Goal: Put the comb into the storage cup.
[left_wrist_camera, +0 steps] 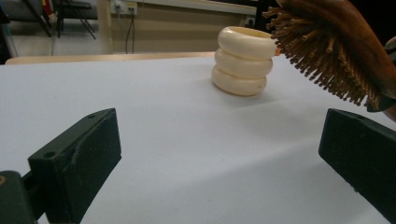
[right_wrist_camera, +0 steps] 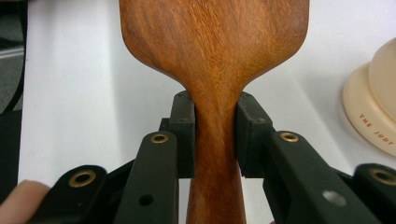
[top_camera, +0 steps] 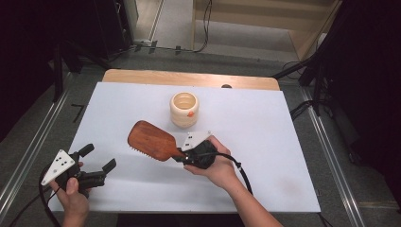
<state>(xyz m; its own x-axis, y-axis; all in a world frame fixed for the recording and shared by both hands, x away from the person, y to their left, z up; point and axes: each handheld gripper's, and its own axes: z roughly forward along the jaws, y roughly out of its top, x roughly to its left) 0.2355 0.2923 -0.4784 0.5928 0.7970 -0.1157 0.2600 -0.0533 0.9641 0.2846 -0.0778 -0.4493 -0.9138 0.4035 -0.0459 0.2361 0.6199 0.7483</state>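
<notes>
Hairbrush (top_camera: 150, 140), a wooden paddle type with a reddish-brown back, hangs above the white table cover (top_camera: 265, 142) near the middle of the table, its smooth back turned up and its bristles facing down. In the high view its wide head points toward ten o'clock from the right gripper (top_camera: 185, 153), and its handle runs back toward four o'clock into that gripper. The right gripper view shows the two black jaws closed tight on the narrow neck of the handle, one pad pressed on each side, just below where the wood flares out into the paddle. The person's right hand (top_camera: 218, 166) wraps the gripper body from the four o'clock side.

At about one o'clock from the brush head, near it but apart, stands a cream ribbed cup (top_camera: 184, 109) made of three stacked rings, upright on the cover, with a small orange mark on its side. In the left gripper view the bristles (left_wrist_camera: 322, 60) hang in the air at the upper right, in front of the cup's right edge.

Left gripper (top_camera: 97, 164) sits at the table's seven o'clock corner, held in the left hand (top_camera: 73, 196), well apart from the brush. Its jaws stand wide apart with nothing between them, pointing toward two o'clock over bare cover.
</notes>
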